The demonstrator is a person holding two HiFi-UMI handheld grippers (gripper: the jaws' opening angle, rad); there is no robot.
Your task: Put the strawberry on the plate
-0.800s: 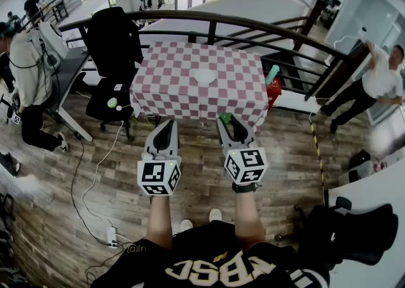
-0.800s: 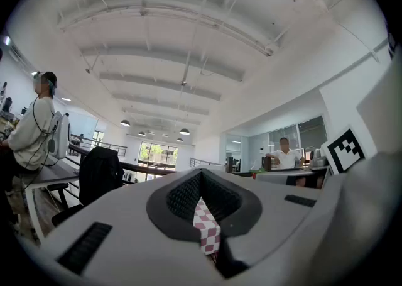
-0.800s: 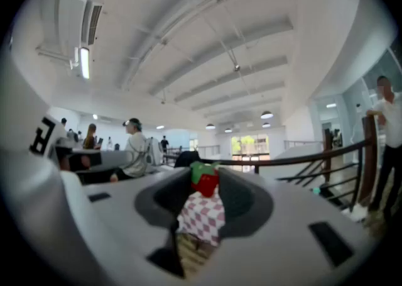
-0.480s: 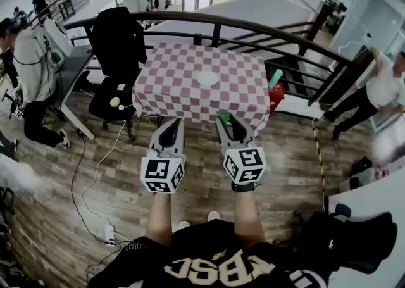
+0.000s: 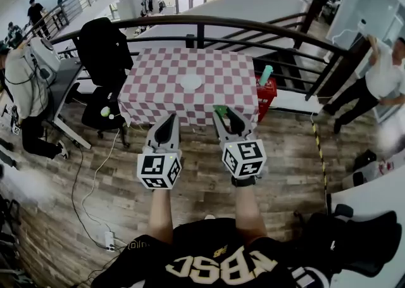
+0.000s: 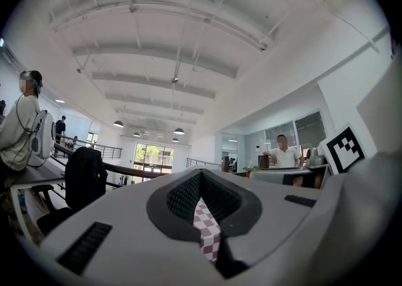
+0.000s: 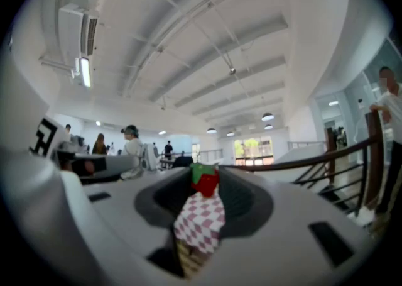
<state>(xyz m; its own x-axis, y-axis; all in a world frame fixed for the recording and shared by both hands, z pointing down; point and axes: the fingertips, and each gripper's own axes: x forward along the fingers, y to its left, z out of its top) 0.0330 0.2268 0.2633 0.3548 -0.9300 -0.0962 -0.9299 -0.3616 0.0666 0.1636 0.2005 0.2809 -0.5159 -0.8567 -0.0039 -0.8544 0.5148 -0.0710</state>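
Head view: both tongs are held out level in front of the person, short of the checkered worktop (image 5: 158,93). The right tongs (image 5: 223,116) pinch the strawberry (image 5: 220,111) at their tips, green cap up. The left tongs (image 5: 167,123) sit just beside them, carrying nothing. The plate (image 5: 190,82) is ahead of both sets of tips, mid-worktop, roughly between the two lines of aim, slightly left of the right tongs, and empty. Left gripper view: jaws pressed together bar a thin sliver, only the checkered cloth shows through it, and nothing is gripped. Right gripper view: the strawberry (image 7: 205,181) is clamped between the pads at the far end of the jaws, red body with the leaf on top, checkered cloth below and beyond it. The plate isn't visible in this view. Status: pick is done and the grip looks secure. Left to do: carry forward and a bit left over the plate, lower, release. The strawberry is well apart from the plate, so I'd put it at about halfway.
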